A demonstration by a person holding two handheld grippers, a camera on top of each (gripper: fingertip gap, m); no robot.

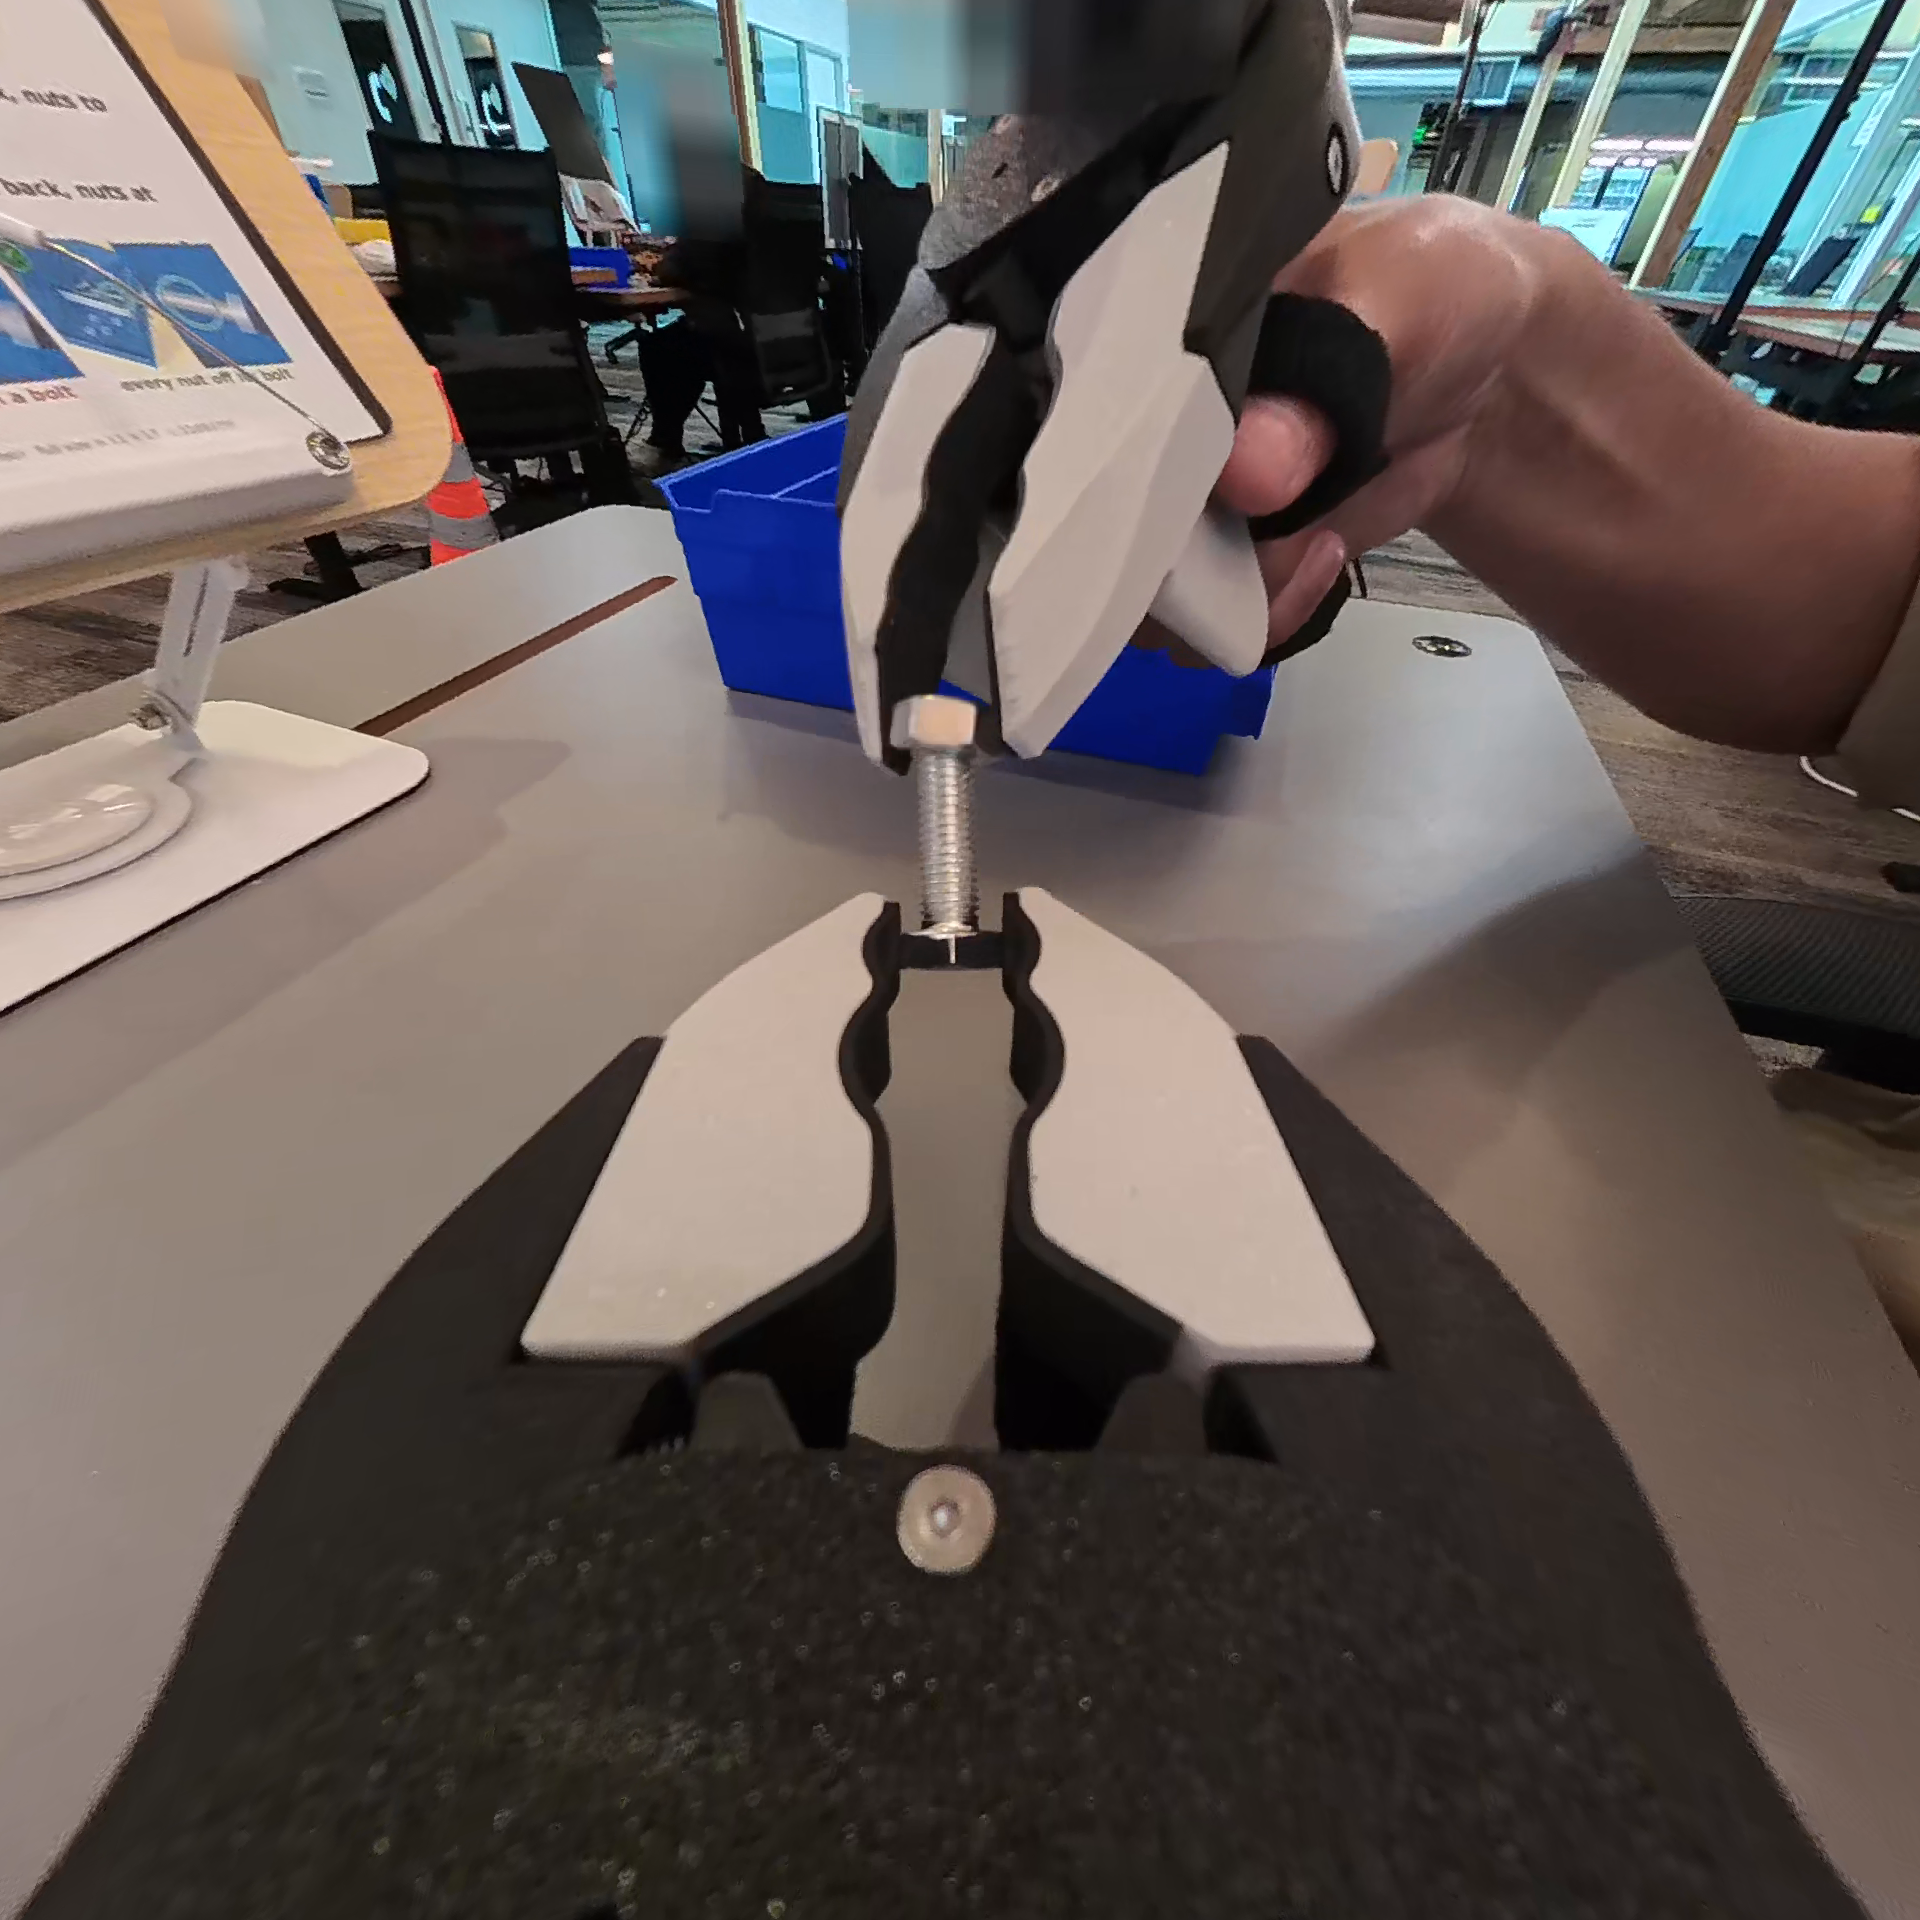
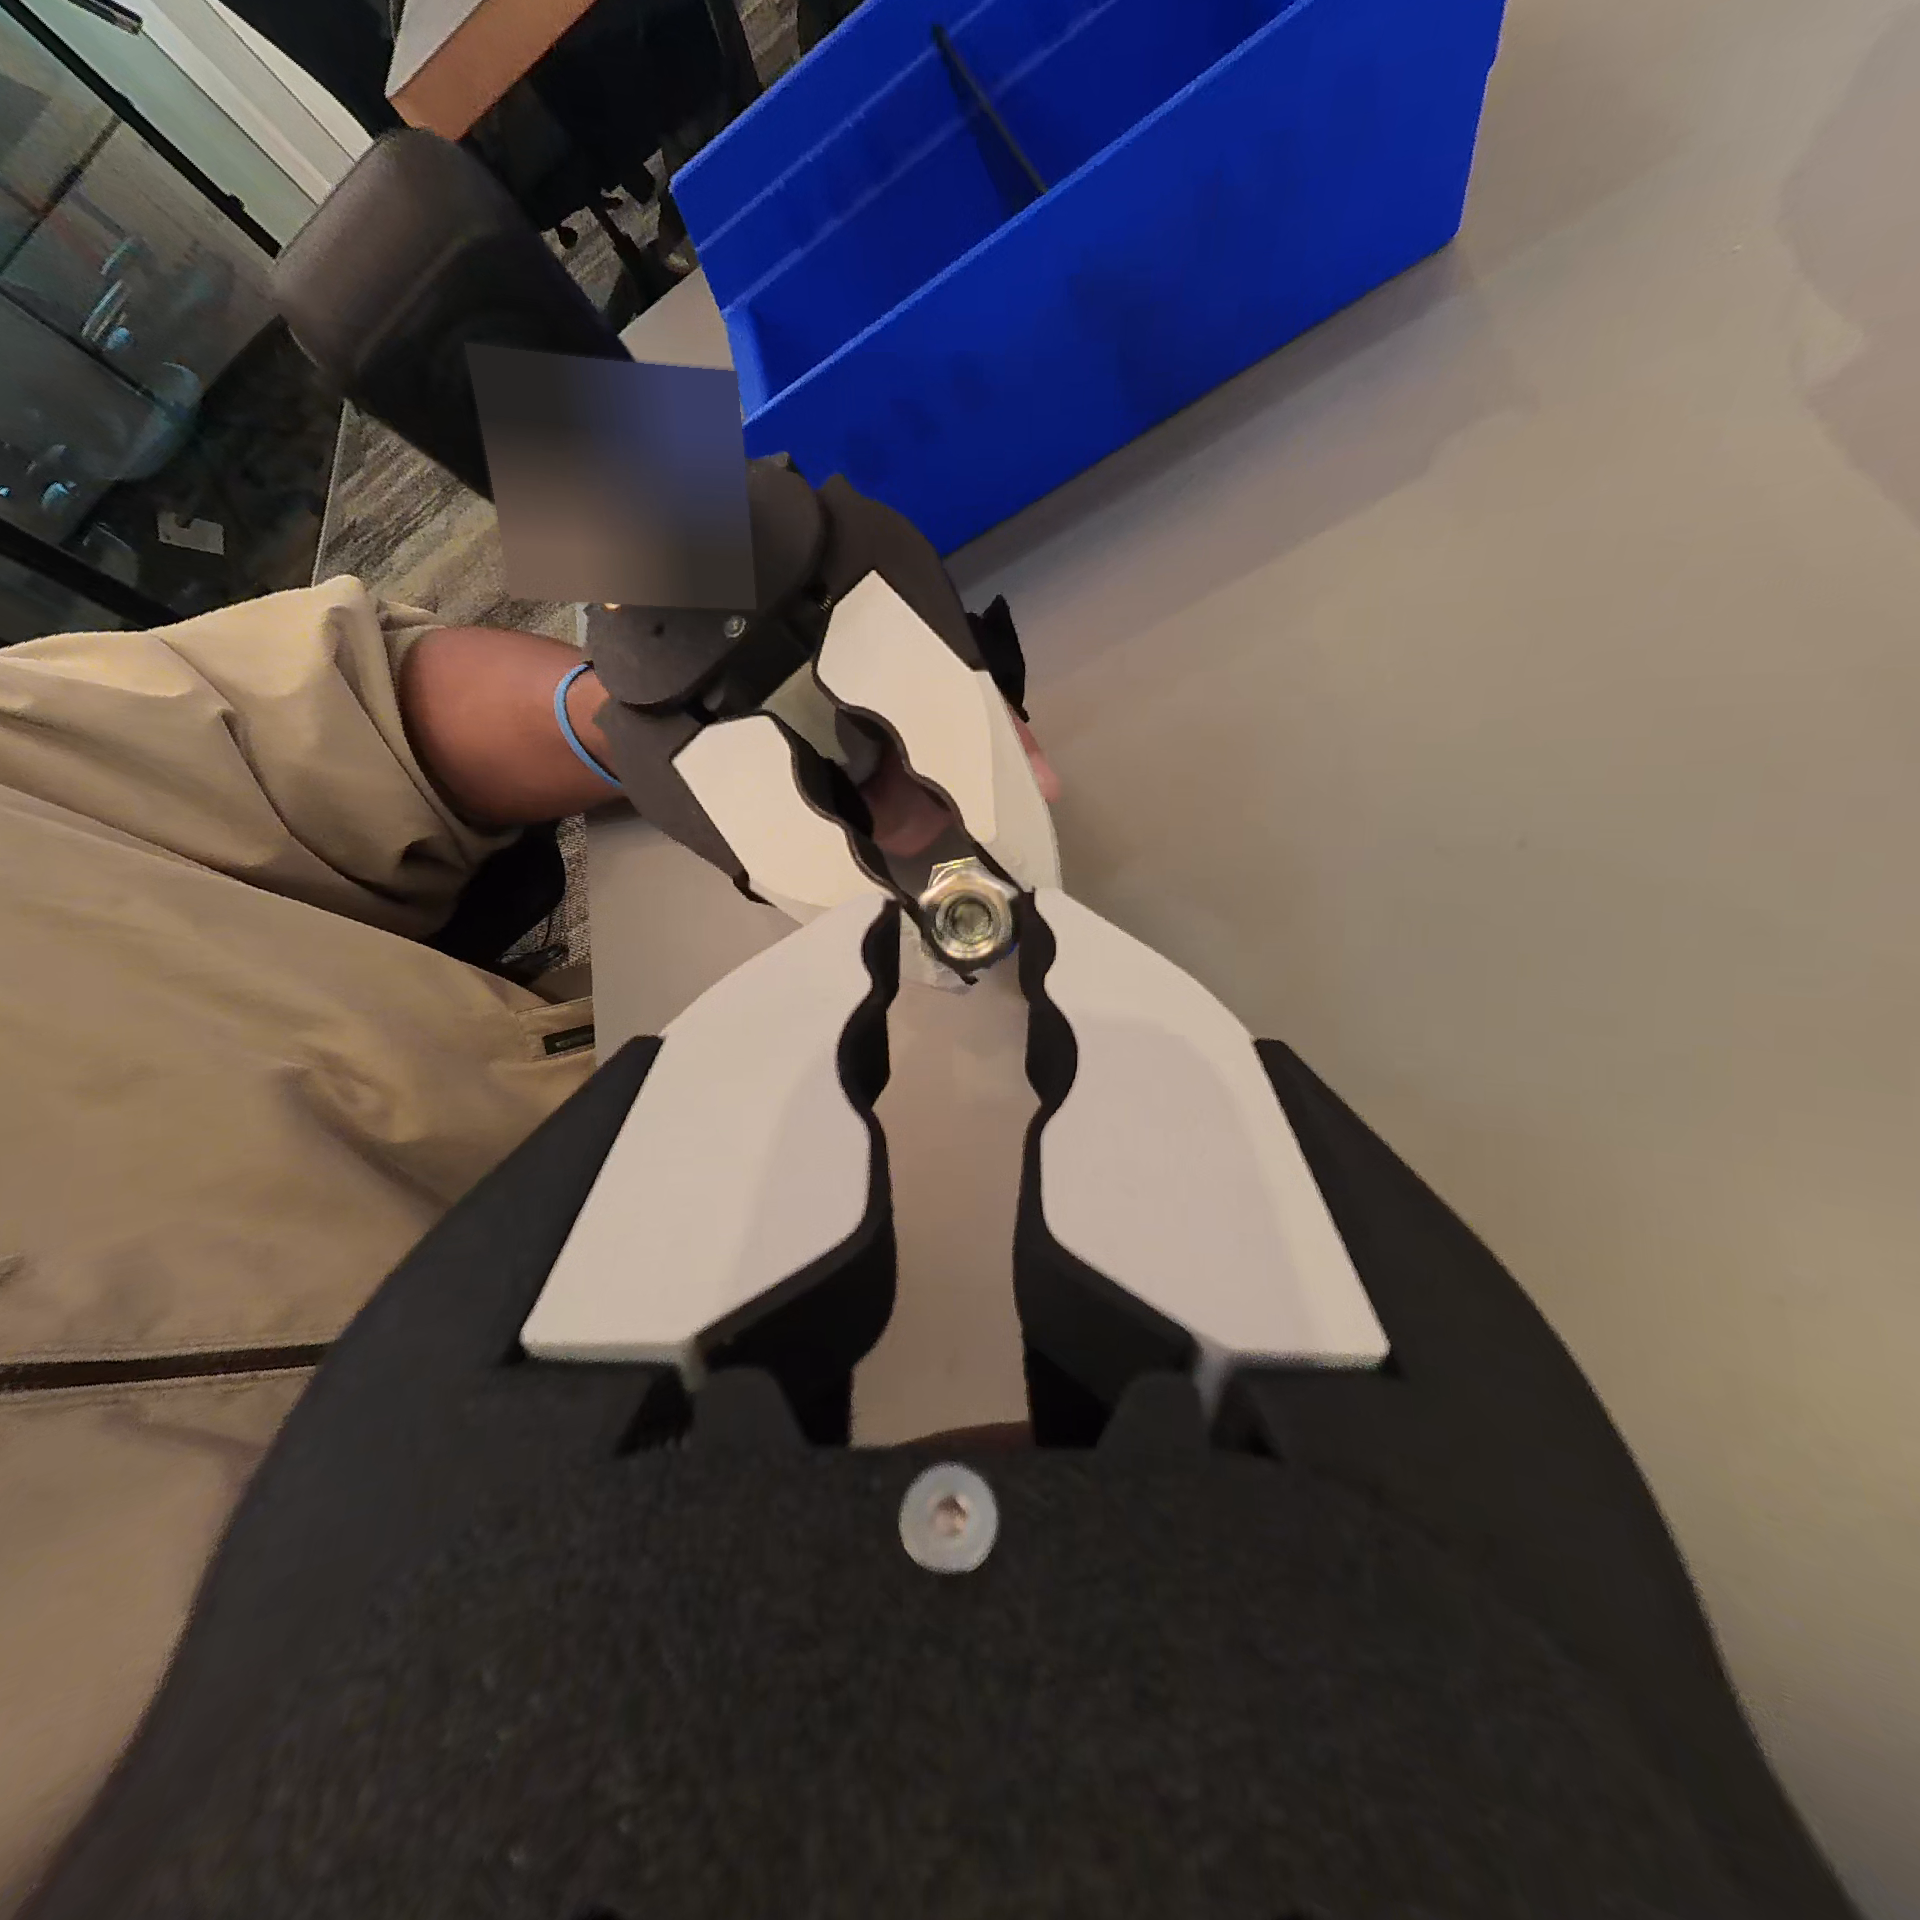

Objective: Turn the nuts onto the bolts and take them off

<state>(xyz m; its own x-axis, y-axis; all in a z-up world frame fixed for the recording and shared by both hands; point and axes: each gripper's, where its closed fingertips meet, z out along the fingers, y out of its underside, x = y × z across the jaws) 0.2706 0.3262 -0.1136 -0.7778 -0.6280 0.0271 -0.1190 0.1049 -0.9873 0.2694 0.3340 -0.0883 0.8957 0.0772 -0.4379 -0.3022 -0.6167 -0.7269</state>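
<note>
The left gripper [image 1: 951,940] is clamping the lower end of an upright bolt [image 1: 943,831] above the grey table [image 1: 1351,935]. The right gripper [image 1: 940,743] is closing on the nut [image 2: 964,920] at the bolt's top end. A blue bin [image 1: 769,582] is standing behind. Risk: if the right gripper is tilting off the bolt's axis, the nut may be cross-threading or jamming; a loosening lower grip would be letting the bolt spin or drop.
</note>
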